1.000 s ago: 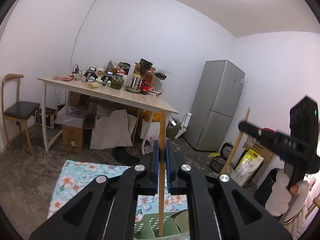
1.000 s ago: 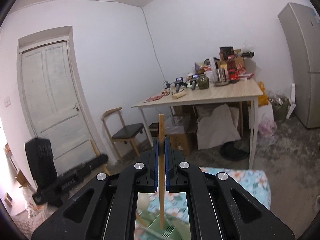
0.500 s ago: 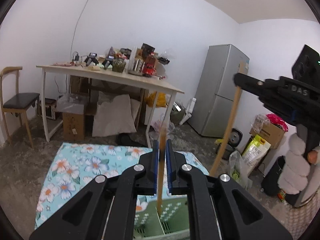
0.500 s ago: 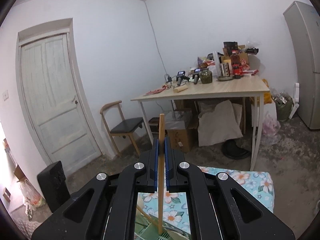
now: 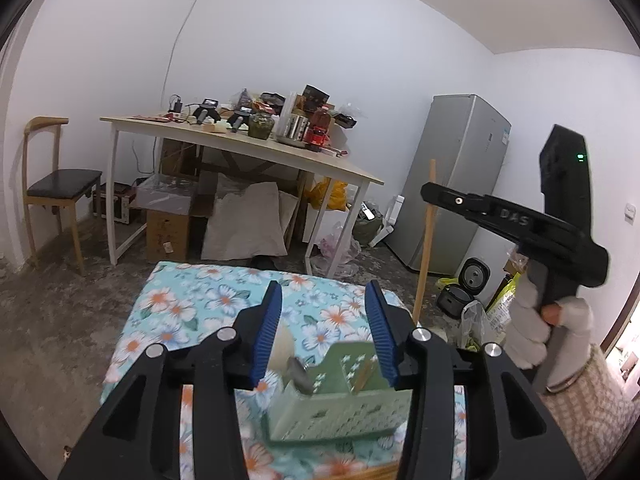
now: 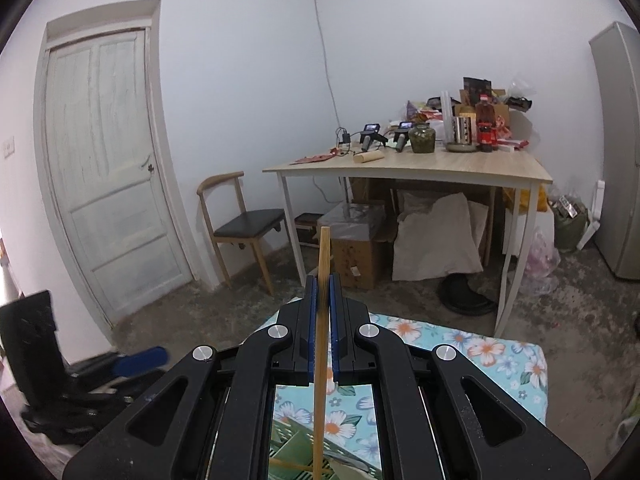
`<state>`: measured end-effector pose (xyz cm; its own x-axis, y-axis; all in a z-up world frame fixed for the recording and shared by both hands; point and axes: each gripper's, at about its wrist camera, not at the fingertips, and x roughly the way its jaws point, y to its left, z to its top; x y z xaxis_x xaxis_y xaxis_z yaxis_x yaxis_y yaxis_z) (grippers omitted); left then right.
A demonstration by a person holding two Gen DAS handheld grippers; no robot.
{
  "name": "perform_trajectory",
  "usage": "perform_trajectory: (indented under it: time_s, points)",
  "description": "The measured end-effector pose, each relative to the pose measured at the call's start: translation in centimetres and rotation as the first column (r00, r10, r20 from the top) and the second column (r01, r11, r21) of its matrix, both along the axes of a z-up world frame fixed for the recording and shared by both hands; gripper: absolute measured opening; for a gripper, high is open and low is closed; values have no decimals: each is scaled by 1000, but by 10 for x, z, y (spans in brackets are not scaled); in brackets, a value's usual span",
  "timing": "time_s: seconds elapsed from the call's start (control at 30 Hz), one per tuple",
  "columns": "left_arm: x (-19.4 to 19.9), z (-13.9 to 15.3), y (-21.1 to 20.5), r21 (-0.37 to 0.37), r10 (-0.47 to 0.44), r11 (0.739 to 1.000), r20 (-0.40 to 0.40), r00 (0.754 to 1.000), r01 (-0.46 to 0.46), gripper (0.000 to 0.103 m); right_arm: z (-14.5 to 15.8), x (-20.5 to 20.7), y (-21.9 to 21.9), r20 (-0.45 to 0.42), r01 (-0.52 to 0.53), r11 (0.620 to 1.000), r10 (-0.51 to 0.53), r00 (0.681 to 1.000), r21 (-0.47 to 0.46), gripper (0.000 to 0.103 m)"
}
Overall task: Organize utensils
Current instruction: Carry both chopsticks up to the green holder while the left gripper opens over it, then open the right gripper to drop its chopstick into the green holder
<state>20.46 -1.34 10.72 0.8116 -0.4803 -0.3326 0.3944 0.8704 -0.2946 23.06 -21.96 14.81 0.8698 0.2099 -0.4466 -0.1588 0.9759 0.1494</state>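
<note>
Opening its blue-padded jaws directly above the green utensil basket (image 5: 340, 408), the left gripper (image 5: 324, 336) has nothing between them; inside the basket lie a metal spoon (image 5: 298, 372) and a wooden stick end (image 5: 362, 376). Beside the basket, over its far right corner, the right gripper (image 6: 323, 320) has its jaws clamped on an upright wooden chopstick (image 6: 321, 344), its lower end over the basket. Under the basket spreads a floral cloth (image 5: 200, 304). Beyond the basket stand a cluttered desk (image 5: 240, 148), a chair (image 5: 56, 188) and a grey refrigerator (image 5: 456, 184).
</note>
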Motion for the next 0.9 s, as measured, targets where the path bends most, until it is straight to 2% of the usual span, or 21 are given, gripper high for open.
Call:
perform_trajectory:
  time_s: [0.27, 0.4, 0.57, 0.73, 0.9]
  points:
    - [-32, -16, 28, 13, 40, 999, -36, 999, -39, 45, -10, 0, 10, -40, -29, 999, 28, 999, -33, 5]
    - [-41, -27, 38, 12, 54, 999, -72, 996, -53, 45, -11, -9, 7, -55, -23, 999, 22, 998, -27, 22]
    - [-52, -33, 45, 4, 62, 998, -93, 994, -62, 46, -3, -27, 0, -56, -1, 1000, 2, 998, 20, 25]
    - [-63, -33, 46, 4, 54, 999, -93, 994, -54, 48, 5, -69, -5, -30, 27, 997, -25, 999, 75, 36]
    - [-73, -34, 43, 15, 42, 999, -99, 994, -40, 51, -6, -112, -2, -57, 40, 990, -33, 998, 134, 44]
